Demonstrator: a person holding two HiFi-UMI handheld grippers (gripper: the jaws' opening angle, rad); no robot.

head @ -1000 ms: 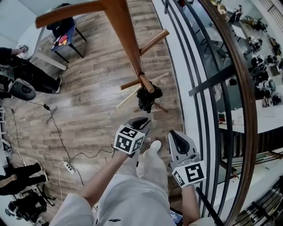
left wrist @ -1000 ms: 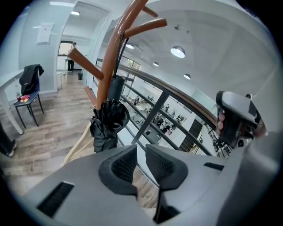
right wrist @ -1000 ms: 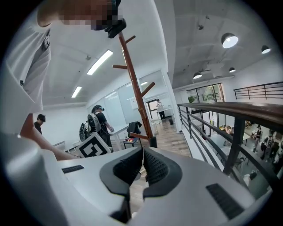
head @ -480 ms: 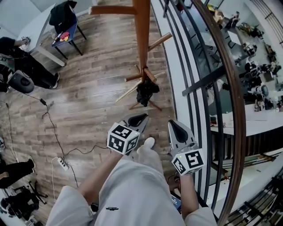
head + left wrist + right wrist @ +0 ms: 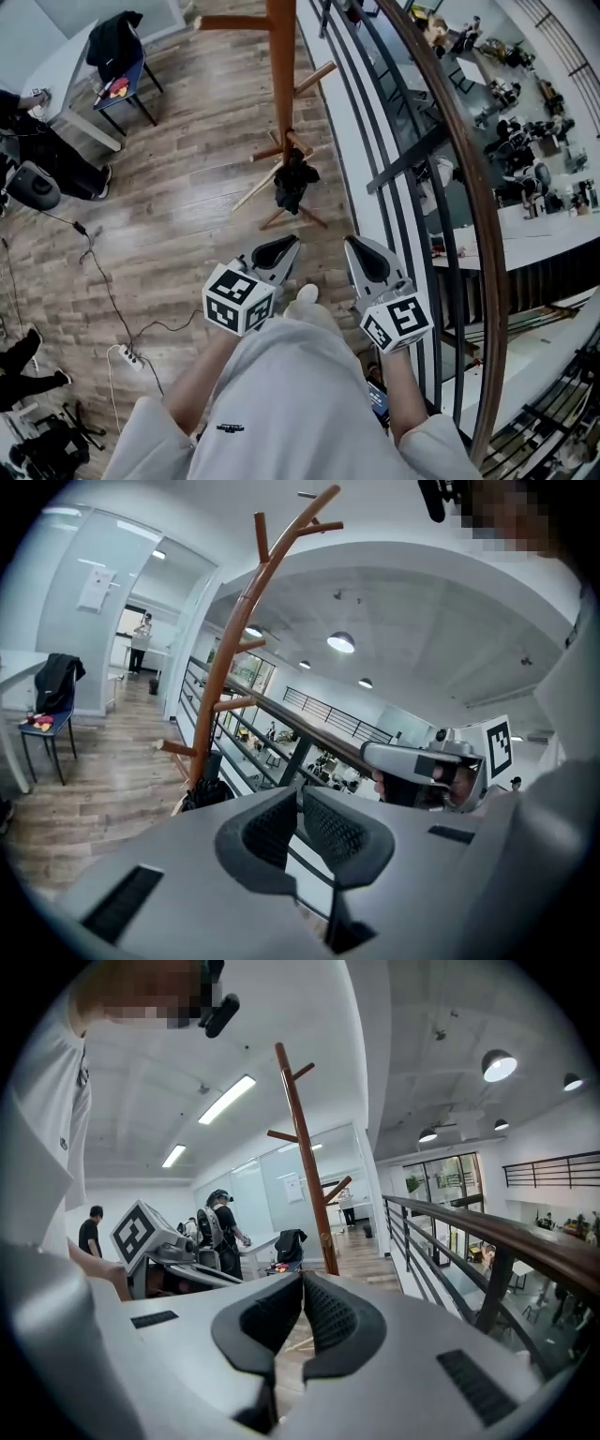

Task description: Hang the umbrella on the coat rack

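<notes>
Both tongs are closed and empty.
- Left gripper (image 5: 300,794): the pads meet along the tip with nothing between them. In the head view it (image 5: 286,246) sits low centre, just left of the person's shoe, pointing toward the rack.
- Right gripper (image 5: 302,1283): the pads are also together and clamp nothing. In the head view it (image 5: 354,247) is beside the left one, apart from it and nearer the railing (image 5: 469,187).
- Each gripper shows in the other's view, the right gripper (image 5: 422,761) held level and the left gripper (image 5: 150,1237) showing its marker cube.

The umbrella (image 5: 292,183) is black and folded. It's bunched at the low pegs of the coat rack (image 5: 281,75), against the pole and off the floor. Neither gripper touches it, and both are well apart from it. The left gripper view shows the same thing: the umbrella (image 5: 208,789) is dark and low on the leaning pole of the coat rack (image 5: 230,658), under a short peg. Can't tell how it's hooked on. In the right gripper view the coat rack (image 5: 309,1166) is upright straight ahead, and its lower part is hidden by the jaw housing.

Surroundings:
- A wood plank floor (image 5: 187,206).
- A chair (image 5: 117,66) with a dark jacket, far left of the rack.
- A power strip (image 5: 128,354) with its cable on the floor to the left.
</notes>
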